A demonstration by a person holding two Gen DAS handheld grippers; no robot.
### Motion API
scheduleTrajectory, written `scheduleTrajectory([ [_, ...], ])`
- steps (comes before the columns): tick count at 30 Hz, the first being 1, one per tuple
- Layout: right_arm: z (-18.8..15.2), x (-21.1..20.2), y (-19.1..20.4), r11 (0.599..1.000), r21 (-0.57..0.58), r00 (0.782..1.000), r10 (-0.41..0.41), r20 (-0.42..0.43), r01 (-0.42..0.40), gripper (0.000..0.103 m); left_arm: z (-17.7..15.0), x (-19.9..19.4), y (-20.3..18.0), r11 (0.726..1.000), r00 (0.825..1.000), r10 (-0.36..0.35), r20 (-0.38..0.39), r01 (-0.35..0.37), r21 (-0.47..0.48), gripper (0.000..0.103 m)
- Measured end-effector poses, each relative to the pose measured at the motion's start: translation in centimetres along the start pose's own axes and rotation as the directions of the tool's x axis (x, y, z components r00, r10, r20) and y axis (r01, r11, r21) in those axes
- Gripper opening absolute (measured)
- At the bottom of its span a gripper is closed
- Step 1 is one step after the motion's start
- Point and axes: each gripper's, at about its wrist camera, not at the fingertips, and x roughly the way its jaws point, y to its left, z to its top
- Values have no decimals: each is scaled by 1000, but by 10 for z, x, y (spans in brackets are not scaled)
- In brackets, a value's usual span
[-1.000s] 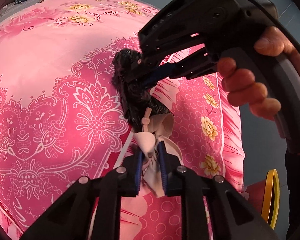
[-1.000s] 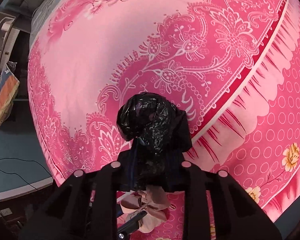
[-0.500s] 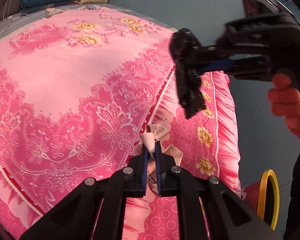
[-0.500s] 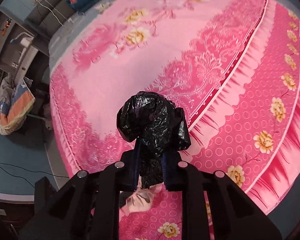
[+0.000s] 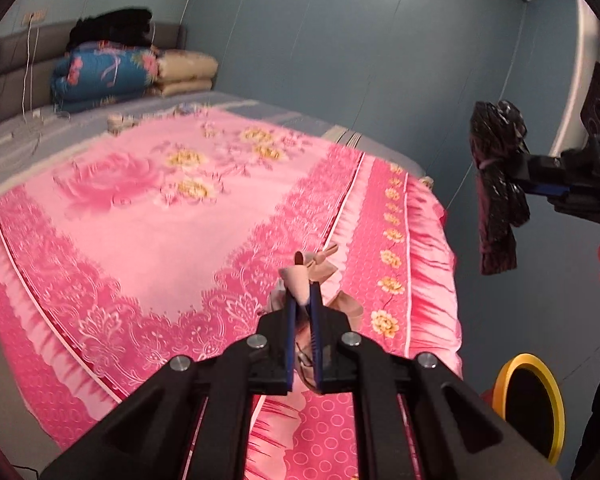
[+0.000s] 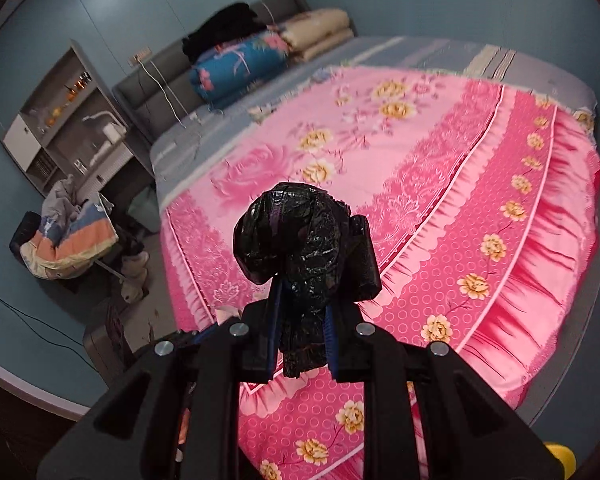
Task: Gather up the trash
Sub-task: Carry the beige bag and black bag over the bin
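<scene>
Trash is already in both of our grippers, so what matters next is where the bin lies from them. We see a yellow-rimmed bin (image 5: 526, 402) low at the right of the left wrist view, on the floor just past the bed (image 5: 148, 216) corner; we judge it the likely drop point, below both hands and, it seems, closer to the right one. Our left gripper (image 5: 303, 304) has its fingers nearly closed, pinching a crumpled beige wrapper (image 5: 304, 276) that sticks up past the tips and hangs down between them, clear of the pink cover. Our right gripper (image 6: 300, 312) is clamped on a wadded black plastic bag (image 6: 296, 240); its bunched head sits above the tips and its tail hangs below, long axis roughly upright, out over the floor beside the bed in the left wrist view. Both loads hang free of the bedding.
</scene>
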Motion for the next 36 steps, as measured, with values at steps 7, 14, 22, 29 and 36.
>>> scheduleTrajectory([
  [7,-39,-84,8,1000,-18,993,23,116,-21,18,7,-64,-39,997,993,-63,100,57,53,6],
  [14,-84,-156,13,1000,-18,974,25,225,-22,18,6,-122,-82,984,971,-131,198,103,144,6],
  [22,-130,-212,7,1000,-2,943,13,334,-13,18,-1,-166,-124,958,945,-207,254,144,246,6],
  [29,-168,-254,1,999,42,914,-48,402,34,18,-11,-183,-160,925,926,-280,252,190,330,6],
  [36,-197,-286,-13,992,101,881,-117,458,79,18,-26,-190,-202,882,916,-337,217,226,414,6],
])
